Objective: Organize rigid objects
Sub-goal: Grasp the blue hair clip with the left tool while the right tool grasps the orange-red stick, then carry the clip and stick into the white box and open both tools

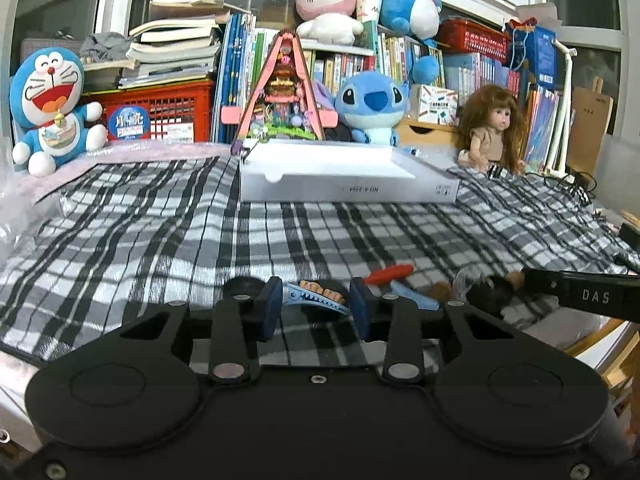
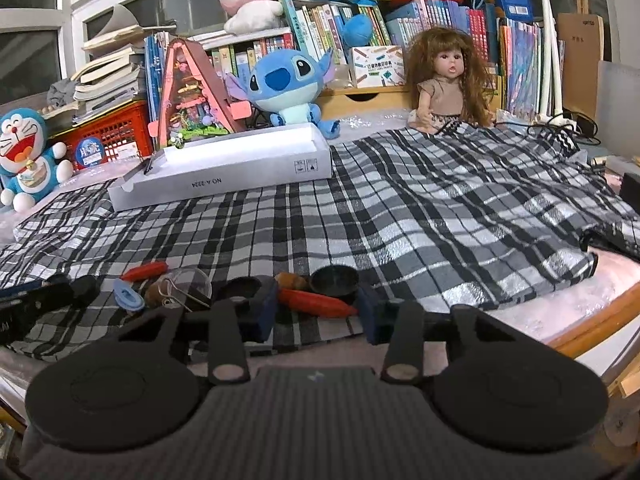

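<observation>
Down near the front edge of the checked cloth, the left gripper has its jaws clamped on a blue hair clip. Beside it, the right gripper has its jaws around an orange carrot-shaped piece; whether they press it I cannot tell. A white box lies toward the cloth's far edge.

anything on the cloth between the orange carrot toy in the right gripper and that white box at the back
Nothing visible does. Between the orange carrot toy in the right gripper and the white box lies only bare plaid cloth. The clutter, including a clear cup, sits off to the left, near the front edge.
</observation>
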Demonstrator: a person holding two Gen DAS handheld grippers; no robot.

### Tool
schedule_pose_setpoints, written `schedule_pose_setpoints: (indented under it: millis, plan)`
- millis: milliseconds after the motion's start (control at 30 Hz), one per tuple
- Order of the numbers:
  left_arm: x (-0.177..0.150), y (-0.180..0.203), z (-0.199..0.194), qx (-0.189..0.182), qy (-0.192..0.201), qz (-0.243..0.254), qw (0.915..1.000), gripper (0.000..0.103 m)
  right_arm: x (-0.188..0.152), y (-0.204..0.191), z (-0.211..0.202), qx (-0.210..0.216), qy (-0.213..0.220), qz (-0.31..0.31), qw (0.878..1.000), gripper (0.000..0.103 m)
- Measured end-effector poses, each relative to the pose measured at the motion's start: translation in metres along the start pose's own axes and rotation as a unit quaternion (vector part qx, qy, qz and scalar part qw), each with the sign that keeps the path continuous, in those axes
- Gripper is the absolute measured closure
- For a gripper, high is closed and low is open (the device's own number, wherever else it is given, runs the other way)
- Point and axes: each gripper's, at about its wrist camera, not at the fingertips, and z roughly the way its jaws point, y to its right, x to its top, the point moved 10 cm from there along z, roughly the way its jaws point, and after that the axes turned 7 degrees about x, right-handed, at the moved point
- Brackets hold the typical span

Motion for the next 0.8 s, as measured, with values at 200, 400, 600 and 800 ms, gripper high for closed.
schedule_pose_setpoints:
  millis: [200, 400, 600, 800]
  plan:
    - [0.02, 0.001, 0.002, -0.005, -0.009, -0.008, 0.9999, 0.069, 0.019, 0.002, -0.004, 0.006, 0.016, -0.011, 1.0, 0.056]
    - [0.045, -0.001, 0.015, 0.003, -0.022, -0.014, 0.9997, 0.069, 0.042, 0.005, 0.004, 0.022, 0.016, -0.013, 1.0, 0.056]
    - [0.079, 0.0, 0.034, 0.01, -0.028, -0.017, 0.9994, 0.069, 0.071, 0.003, 0.022, 0.048, 0.005, -0.013, 0.999, 0.056]
    - [0.117, 0.004, 0.06, 0.004, -0.037, -0.029, 0.9989, 0.069, 0.106, -0.002, 0.042, 0.068, -0.005, -0.022, 0.997, 0.056]
